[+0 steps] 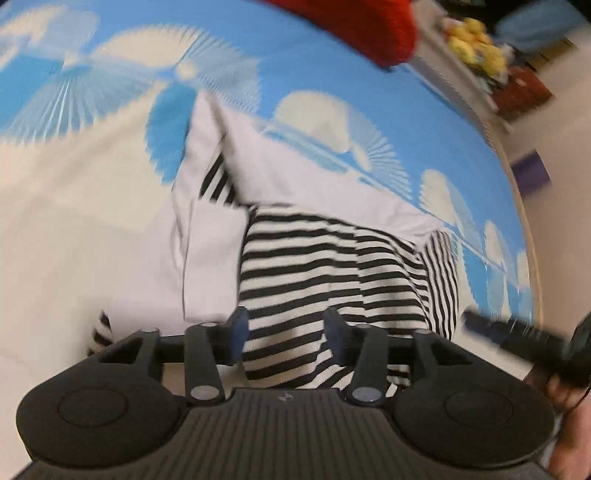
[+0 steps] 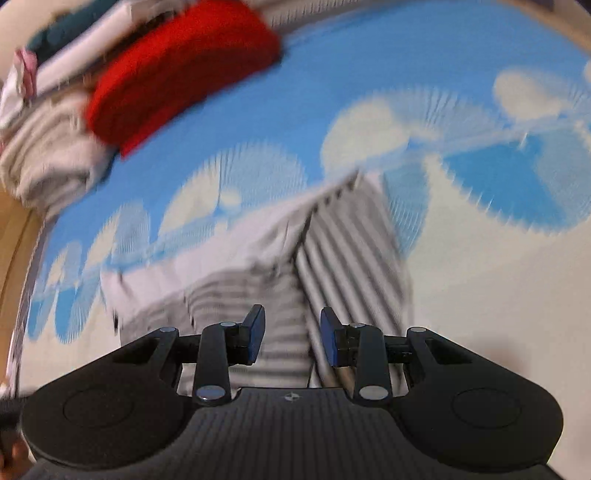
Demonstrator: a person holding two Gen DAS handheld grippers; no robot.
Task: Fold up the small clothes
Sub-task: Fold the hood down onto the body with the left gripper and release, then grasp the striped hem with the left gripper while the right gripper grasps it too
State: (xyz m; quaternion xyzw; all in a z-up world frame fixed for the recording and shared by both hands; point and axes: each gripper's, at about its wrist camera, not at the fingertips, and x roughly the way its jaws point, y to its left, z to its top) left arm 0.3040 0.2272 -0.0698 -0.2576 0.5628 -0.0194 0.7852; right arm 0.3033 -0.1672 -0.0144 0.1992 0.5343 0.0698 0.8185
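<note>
A small garment, black-and-white striped with plain white panels [image 1: 325, 258], lies partly folded on a blue and white patterned cloth [image 1: 314, 66]. My left gripper [image 1: 286, 328] is open, its blue pads [image 1: 239, 325] spread just above the garment's near striped edge. In the right wrist view the same garment [image 2: 332, 251] is blurred by motion. My right gripper [image 2: 291, 332] is open and empty above its near end. The other gripper's dark body [image 1: 517, 336] shows at the right edge of the left wrist view.
A folded red cloth [image 2: 177, 70] lies at the far side of the blue cloth, also in the left wrist view [image 1: 362, 26]. A pile of folded whitish clothes [image 2: 48, 147] sits beside it. Yellow objects [image 1: 476, 44] and a dark red box [image 1: 524, 92] stand beyond the table edge.
</note>
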